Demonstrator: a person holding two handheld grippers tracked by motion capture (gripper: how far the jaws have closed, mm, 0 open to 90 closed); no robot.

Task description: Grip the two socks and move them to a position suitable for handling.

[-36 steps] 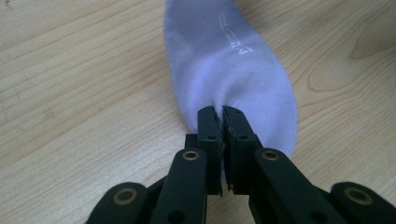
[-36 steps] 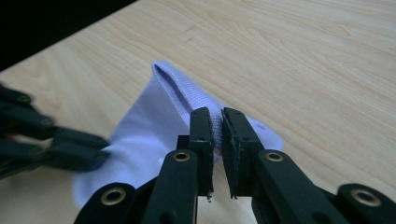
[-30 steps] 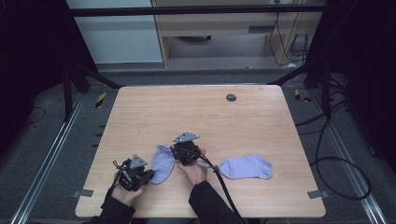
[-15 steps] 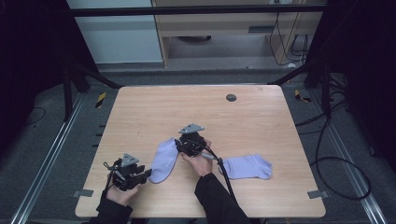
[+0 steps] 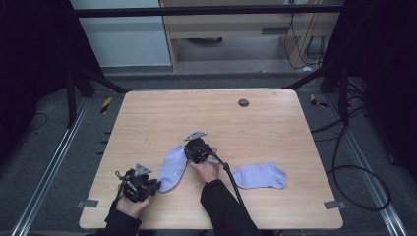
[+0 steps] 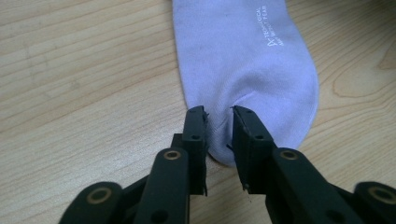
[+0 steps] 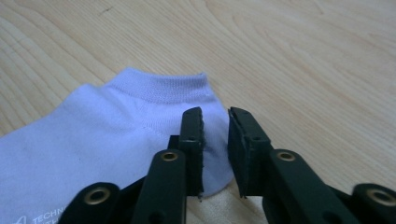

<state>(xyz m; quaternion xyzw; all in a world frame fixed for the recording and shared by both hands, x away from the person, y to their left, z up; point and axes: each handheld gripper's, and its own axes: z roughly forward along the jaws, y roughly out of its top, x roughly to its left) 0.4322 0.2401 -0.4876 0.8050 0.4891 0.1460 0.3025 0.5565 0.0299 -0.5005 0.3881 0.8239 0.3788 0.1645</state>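
A person in dark sleeves works 2 black handheld grippers, the left gripper [image 5: 156, 185] and right gripper [image 5: 186, 151], each topped by a grey 3-cornered plate. A black cable trails from each. Their flat, matte jaws are hinged on brass-coloured rivets.

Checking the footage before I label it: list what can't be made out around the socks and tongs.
- Near sock, high view: the right tongs cover its cuff end.
- Same sock, left gripper view: the top edge cuts it off, and its small white print is too tiny to read.
- Left tongs: whether they pinch the fabric is unclear.
- Second sock: too small for detail.
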